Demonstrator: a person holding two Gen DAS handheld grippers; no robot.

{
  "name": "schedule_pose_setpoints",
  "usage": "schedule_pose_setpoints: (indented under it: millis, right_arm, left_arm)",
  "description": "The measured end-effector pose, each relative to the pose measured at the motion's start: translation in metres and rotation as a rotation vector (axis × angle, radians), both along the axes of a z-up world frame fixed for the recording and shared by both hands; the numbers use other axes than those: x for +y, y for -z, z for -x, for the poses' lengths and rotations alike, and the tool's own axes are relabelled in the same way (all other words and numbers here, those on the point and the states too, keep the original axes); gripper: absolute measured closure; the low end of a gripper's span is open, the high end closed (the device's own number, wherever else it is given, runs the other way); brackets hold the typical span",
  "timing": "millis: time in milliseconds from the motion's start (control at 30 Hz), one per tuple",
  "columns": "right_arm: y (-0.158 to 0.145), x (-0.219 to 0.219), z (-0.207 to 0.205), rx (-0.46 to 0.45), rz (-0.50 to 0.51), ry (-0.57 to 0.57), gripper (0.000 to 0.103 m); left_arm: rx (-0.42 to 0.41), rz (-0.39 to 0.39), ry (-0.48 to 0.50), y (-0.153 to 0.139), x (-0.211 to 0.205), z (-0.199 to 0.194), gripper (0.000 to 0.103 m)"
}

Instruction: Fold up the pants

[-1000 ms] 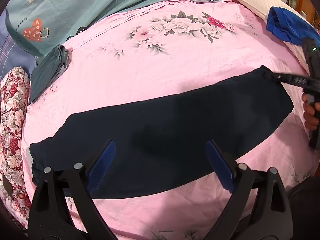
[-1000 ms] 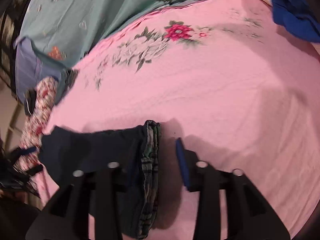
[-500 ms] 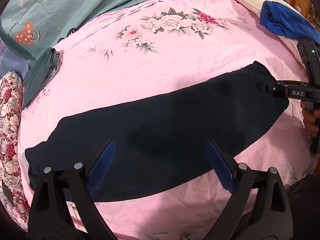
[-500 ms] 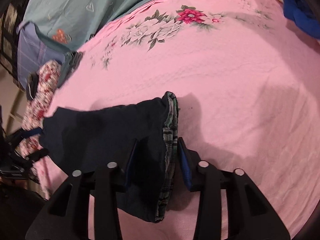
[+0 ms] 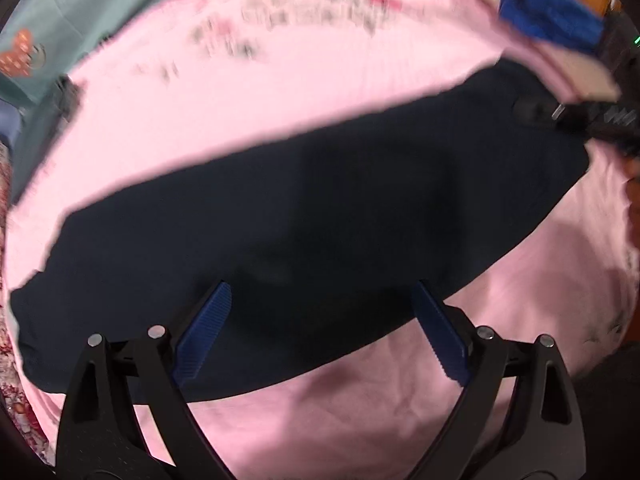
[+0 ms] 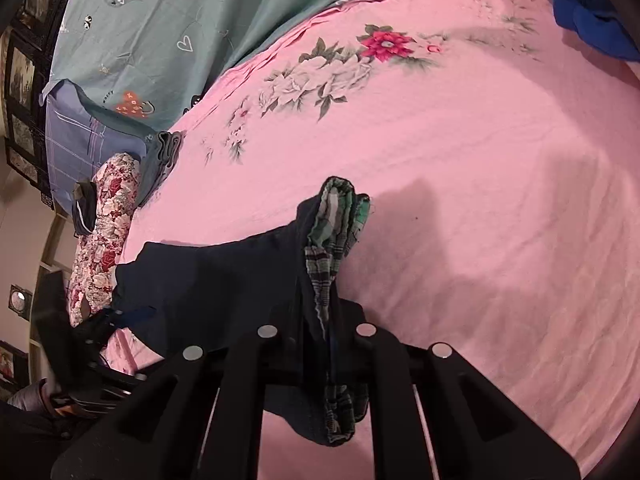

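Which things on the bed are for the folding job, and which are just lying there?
For the job:
dark pants
right gripper, shut on the plaid-lined waistband
left gripper, open above the pants

Just lying about:
blue cloth
grey folded garment
flowery pillow
teal quilt

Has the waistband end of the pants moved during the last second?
Yes. In the right wrist view the waistband end of the pants, clamped by the right gripper, has risen off the pink sheet, closer to the flower print.

Both wrist views look closely down across the pink bedsheet, sharing the dark pants.
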State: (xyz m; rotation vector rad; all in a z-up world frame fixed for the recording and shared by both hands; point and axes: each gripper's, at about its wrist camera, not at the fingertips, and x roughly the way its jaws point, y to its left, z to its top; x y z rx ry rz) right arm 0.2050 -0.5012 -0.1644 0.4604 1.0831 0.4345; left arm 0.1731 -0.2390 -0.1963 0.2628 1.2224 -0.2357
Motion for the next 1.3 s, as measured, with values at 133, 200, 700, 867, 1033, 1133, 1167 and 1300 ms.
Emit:
schedule_pose_setpoints:
  millis: [133, 200, 700, 867, 1033, 1133, 1167, 1300]
  right_arm:
    - [-0.018, 0.016, 0.004, -0.022, 0.035, 0.03, 0.094]
    - [-0.038, 0.029, 0.007, -0.058, 0.046, 0.031, 0.094]
    - [-0.064, 0.272, 0.013, -0.143, 0.076, -0.196, 0.094]
    - [-0.013, 0.338, 0.016, -0.084, 0.157, -0.224, 0.094]
    - [0.004, 0.352, 0.016, -0.046, 0.164, -0.197, 0.072]
    - [-0.022, 0.331, 0.024, -0.028, 0.03, -0.188, 0.058]
    - [-0.034, 0.32, 0.032, -0.057, 0.011, -0.179, 0.058]
    - [-0.048, 0.301, 0.048, -0.084, 0.118, -0.2, 0.059]
  left_arm:
    - [-0.073, 0.067, -0.009, -0.018, 0.02, -0.001, 0.009]
    - [-0.118, 0.104, -0.034, -0.034, 0.039, -0.001, 0.009]
    - [-0.168, 0.177, -0.377, -0.052, 0.251, 0.039, 0.009]
    - [-0.145, 0.188, -0.403, -0.044, 0.283, 0.053, 0.009]
    - [-0.13, 0.2, -0.393, -0.039, 0.299, 0.056, 0.009]
    - [-0.133, 0.233, -0.383, -0.039, 0.303, 0.044, 0.009]
    - [-0.135, 0.247, -0.379, -0.039, 0.302, 0.04, 0.009]
    - [-0.123, 0.304, -0.37, -0.035, 0.294, 0.019, 0.009]
